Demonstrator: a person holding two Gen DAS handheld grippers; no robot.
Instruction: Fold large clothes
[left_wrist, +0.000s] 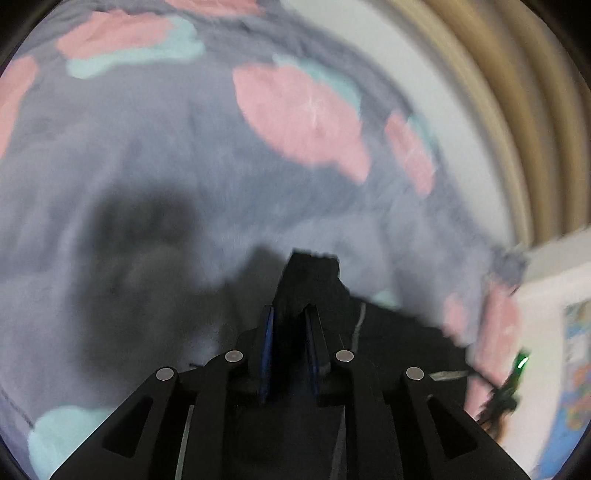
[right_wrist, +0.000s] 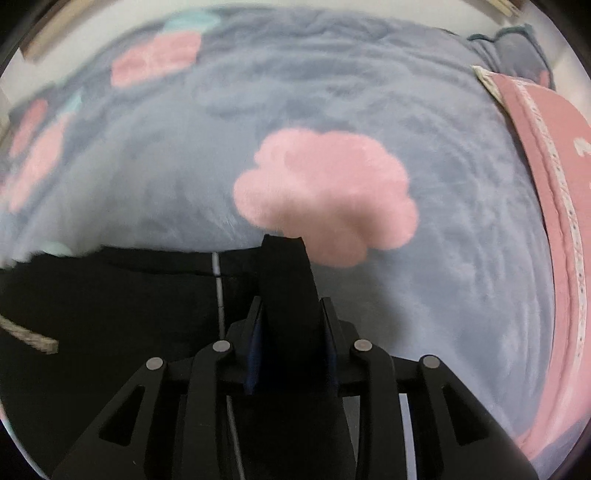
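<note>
Both tongs, the left tongs (left_wrist: 290, 325) and right tongs (right_wrist: 291, 314), pinch a soft black garment (right_wrist: 110, 314) over the fluffy grey blanket (right_wrist: 443, 258), probably lifting its edge to fold it.

Bedroom — plush blanket (right_wrist: 332, 110), pink pillow (right_wrist: 554, 155), curtains (left_wrist: 517, 110).

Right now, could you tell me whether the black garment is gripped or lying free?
Gripped: black garment is bunched between the pads of the right gripper and left gripper.

A soft grey blanket (right_wrist: 177, 177) with pink cloud shapes (some have pale green bits) fills most of both views. A pink pillow (right_wrist: 554, 147) lies at the right edge. Beige curtains (left_wrist: 517, 92) hang upper right.
</note>
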